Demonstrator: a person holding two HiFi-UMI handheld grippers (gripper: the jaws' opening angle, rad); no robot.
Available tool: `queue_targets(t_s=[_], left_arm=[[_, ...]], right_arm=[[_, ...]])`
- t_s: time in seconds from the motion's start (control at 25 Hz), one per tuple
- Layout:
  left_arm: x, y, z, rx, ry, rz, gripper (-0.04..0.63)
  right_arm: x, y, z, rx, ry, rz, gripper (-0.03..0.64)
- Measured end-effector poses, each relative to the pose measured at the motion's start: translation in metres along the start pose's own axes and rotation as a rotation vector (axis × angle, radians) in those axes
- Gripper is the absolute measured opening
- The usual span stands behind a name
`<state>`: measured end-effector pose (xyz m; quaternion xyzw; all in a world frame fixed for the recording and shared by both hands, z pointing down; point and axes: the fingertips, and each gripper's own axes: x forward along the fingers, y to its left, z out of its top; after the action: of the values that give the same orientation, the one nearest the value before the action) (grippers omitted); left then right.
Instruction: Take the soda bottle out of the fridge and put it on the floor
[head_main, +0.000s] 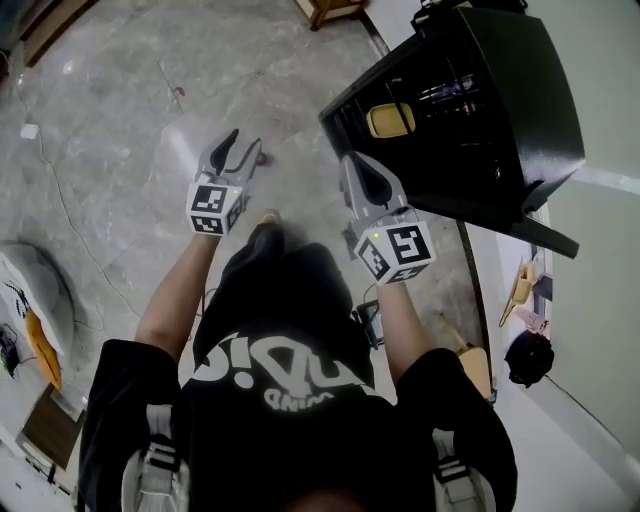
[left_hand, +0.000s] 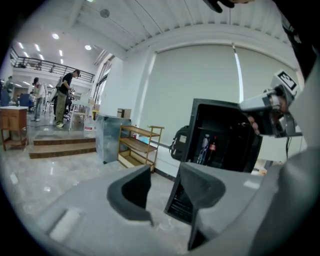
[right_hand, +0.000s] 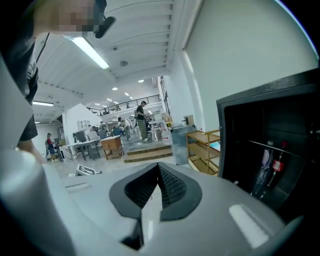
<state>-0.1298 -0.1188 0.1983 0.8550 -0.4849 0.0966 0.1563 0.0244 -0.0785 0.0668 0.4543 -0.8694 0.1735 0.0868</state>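
Left gripper (left_hand: 165, 175) apart and empty, right gripper (right_hand: 159, 172) together; soda bottle (right_hand: 278, 167) seemingly inside fridge (head_main: 520, 100).

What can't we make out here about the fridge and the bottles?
- Right gripper view: two upright bottles in the open black mini fridge are too small and dim to tell which is soda; the frame edge cuts the fridge's right side.
- Head view: fridge interior too dark; bottles not distinguishable.
- Left gripper view: the right hand-held gripper covers the fridge's upper right.
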Motion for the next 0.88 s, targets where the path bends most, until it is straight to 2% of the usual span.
queue_targets(t_s=[0.28,0.36,0.44,0.6,0.88], left_arm=[[-0.014,-0.032,0.038,0.015,-0.024,-0.053,0.089],[-0.016,-0.044,0.048,0.024,-0.030,-0.048,0.067],[-0.019,-0.053,0.061,0.027,-0.042,-0.024,0.004],[-0.021,-0.071,0.089,0.012,-0.051,-0.015,0.002],[-0.021,-0.110,0.130,0.006,-0.082,-0.102,0.002]], right_arm=[[-0.053,-0.019,0.007,0.014,-0.006,-0.071,0.000],[-0.067,-0.027,0.009,0.009,-0.013,-0.079,0.000],[-0.081,-0.036,0.013,0.007,-0.022,-0.085,0.000],[-0.103,-0.050,0.022,-0.009,-0.050,-0.095,0.000],[-0.138,-0.069,0.029,0.000,-0.104,-0.131,0.000]])
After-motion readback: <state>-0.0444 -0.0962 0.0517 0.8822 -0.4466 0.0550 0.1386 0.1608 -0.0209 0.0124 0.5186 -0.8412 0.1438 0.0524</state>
